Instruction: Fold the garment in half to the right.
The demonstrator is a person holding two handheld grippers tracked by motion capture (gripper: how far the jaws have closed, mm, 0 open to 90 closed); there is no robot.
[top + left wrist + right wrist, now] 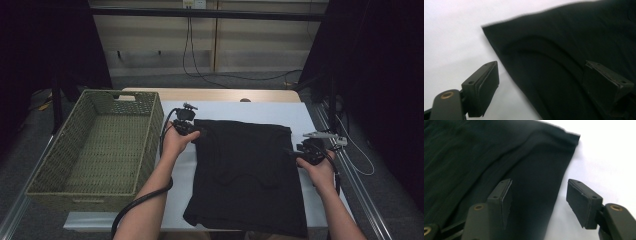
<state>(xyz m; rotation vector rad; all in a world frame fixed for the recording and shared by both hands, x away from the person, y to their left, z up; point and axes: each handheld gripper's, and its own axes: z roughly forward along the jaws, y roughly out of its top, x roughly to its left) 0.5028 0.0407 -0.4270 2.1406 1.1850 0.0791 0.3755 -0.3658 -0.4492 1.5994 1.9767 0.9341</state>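
Note:
A black garment point(245, 170) lies folded flat on the white-covered table point(240, 111). My left gripper point(197, 132) sits at the garment's far left corner and is open. In the left gripper view its jaws point(541, 85) straddle the cloth's edge point(564, 62), one pad over the white cover, the other over the fabric, neither pressing. My right gripper point(292, 152) is at the garment's right edge, also open. In the right gripper view the cloth's edge point(486, 162) runs between the spread jaws point(540, 200), with bare white cover point(604, 157) on the right.
A large woven green basket point(45, 170) stands at the table's left, close to the left forearm. A black cable point(135, 205) trails from the left gripper under that arm. The table's metal rail point(360, 195) runs along the right side.

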